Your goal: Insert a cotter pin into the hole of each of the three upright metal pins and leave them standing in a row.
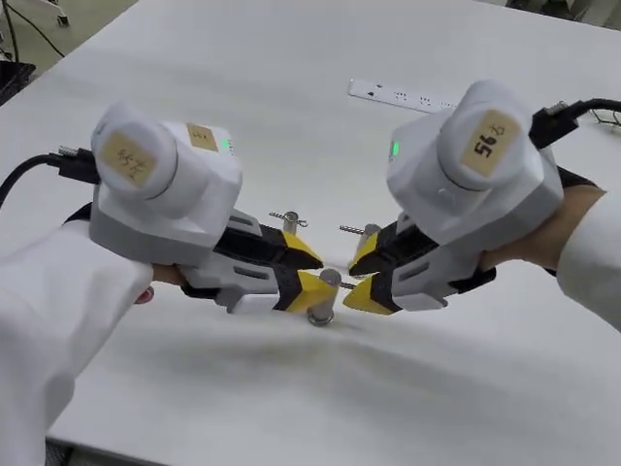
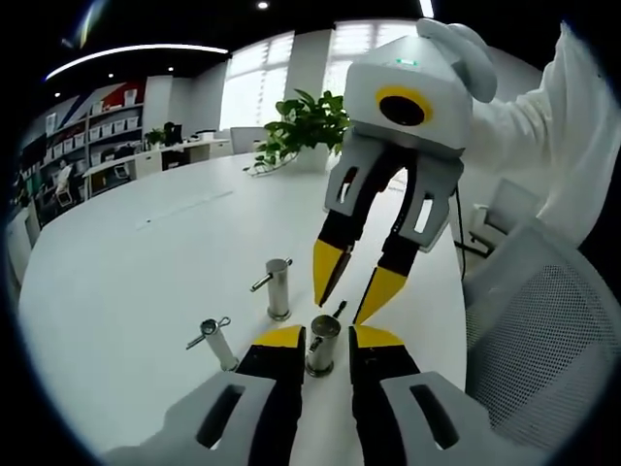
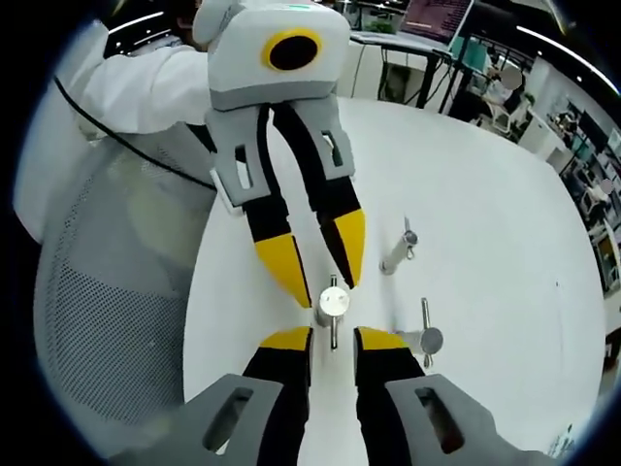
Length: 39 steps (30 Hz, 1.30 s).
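**Two handheld grippers meet over a metal pin on a white table**

In the head view, the left gripper point(image 1: 315, 274) and the right gripper point(image 1: 354, 282) point at each other, tips nearly meeting, low over a white table point(image 1: 291, 97). Between them stands the front metal pin point(image 1: 324, 297), upright on the table.

In the left gripper view, this pin sits between that gripper's two yellow tips, very close to both. Whether they are pressing on it cannot be told.

In the right gripper view, a thin cotter pin point(image 3: 333, 330) lies in the gap between that gripper's jaws and reaches the top of the front metal pin. The jaws are parted, with bare table showing on each side of the cotter pin. Whether it has entered the hole cannot be told.

Behind the grippers stand a second metal pin point(image 1: 289, 224) and a third metal pin point(image 1: 370, 234), well apart. A second cotter pin point(image 1: 288, 217) and a third cotter pin point(image 1: 351, 230) cross their tops. A white power strip point(image 1: 400, 96) lies farther back.
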{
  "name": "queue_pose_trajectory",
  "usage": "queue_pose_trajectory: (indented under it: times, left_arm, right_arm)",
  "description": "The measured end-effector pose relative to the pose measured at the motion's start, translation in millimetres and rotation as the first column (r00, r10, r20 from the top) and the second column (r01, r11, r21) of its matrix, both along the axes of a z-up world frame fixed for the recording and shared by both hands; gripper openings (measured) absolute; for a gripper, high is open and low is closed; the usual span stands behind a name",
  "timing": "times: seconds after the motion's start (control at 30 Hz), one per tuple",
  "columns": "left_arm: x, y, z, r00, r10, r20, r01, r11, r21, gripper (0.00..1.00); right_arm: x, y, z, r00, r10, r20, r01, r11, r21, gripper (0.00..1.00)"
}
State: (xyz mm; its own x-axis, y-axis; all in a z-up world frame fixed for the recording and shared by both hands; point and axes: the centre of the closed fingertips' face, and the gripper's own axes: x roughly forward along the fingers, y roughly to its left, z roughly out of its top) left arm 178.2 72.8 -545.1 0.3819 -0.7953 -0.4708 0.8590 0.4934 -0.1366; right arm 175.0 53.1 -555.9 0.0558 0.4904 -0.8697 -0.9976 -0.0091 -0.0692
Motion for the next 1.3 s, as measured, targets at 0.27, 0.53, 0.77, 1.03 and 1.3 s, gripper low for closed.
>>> queue_pose_trajectory:
  times: [0.27,0.53,0.77,1.03,1.3]
  left_arm:
    - [-0.4,-0.3,-3.2,1.0,-0.025,-0.012,0.026,1.0,0.015,0.16]
    - [0.8,3.0,-10.2,0.999,-0.047,-0.014,0.048,0.998,0.035,0.15]
    - [0.8,0.5,-11.3,0.996,-0.091,0.001,0.091,0.995,0.037,0.11]
    - [2.4,0.3,-11.5,0.992,-0.125,0.013,0.124,0.992,0.034,0.1]
    - [2.7,-1.6,-13.9,0.99,-0.139,0.01,0.139,0.99,0.032,0.13]
  right_arm:
    - [1.6,-7.9,-3.5,0.999,-0.041,-0.015,0.041,0.999,-0.013,0.04]
    - [2.0,-4.2,-9.7,0.998,-0.058,-0.013,0.058,0.998,-0.03,0.0]
    - [2.1,2.3,-7.5,0.997,-0.076,-0.009,0.075,0.997,-0.027,0.0]
    - [4.0,10.9,-7.8,0.998,-0.07,-0.002,0.069,0.997,-0.029,0.0]
    - [3.1,14.2,-9.3,1.0,-0.027,0.01,0.028,0.999,-0.044,0.0]
